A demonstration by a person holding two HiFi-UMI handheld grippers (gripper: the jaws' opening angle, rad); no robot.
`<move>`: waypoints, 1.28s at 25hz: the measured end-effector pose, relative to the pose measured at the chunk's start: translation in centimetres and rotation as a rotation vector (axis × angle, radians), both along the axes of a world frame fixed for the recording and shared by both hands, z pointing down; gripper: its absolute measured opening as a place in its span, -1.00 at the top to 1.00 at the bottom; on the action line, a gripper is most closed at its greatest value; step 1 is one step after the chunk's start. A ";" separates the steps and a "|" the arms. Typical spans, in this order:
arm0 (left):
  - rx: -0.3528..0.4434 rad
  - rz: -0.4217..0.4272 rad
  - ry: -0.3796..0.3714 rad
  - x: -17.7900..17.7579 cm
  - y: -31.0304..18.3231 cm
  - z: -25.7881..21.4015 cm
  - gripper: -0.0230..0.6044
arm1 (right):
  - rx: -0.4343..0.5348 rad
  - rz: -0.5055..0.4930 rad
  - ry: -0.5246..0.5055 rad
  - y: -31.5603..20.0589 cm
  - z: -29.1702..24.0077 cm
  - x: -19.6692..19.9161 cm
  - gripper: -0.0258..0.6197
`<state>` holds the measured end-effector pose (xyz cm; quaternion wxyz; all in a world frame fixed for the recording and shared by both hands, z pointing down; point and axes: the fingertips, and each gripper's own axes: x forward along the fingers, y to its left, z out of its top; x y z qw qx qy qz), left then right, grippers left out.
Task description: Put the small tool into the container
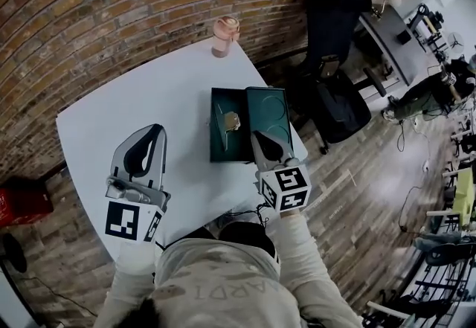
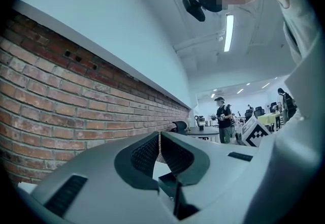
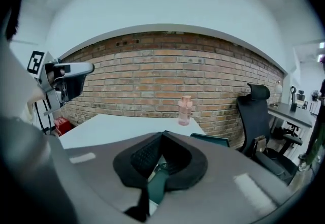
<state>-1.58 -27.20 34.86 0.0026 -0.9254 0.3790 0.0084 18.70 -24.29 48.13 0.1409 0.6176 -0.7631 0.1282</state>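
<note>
A dark green case lies open on the white table. A small metal tool rests in the case's left half. My right gripper hovers over the case's near edge, its jaws shut with nothing between them. In the right gripper view its pads meet, and the case shows just past them. My left gripper is held above the table's left part, jaws shut and empty, pointing level at the brick wall. Its tips touch.
A pink bottle stands at the table's far edge, also in the right gripper view. Black office chairs stand to the right of the table. A red object sits on the floor at the left.
</note>
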 end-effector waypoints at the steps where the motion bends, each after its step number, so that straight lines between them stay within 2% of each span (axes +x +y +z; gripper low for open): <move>1: 0.002 0.005 -0.001 0.1 0.1 0.0 0.87 | 0.015 0.008 0.000 0.3 -0.4 0.0 0.89; 12: 0.015 0.031 -0.008 2.0 2.2 -0.9 0.89 | 0.159 0.063 -0.038 3.9 -5.7 0.9 0.89; 24: 0.030 0.028 -0.002 4.0 5.2 -2.2 0.89 | 0.292 0.043 -0.003 8.1 -11.2 1.5 0.89; 32: 0.047 0.028 0.006 5.3 6.8 -3.0 0.89 | 0.373 0.053 -0.043 10.1 -14.2 2.5 0.89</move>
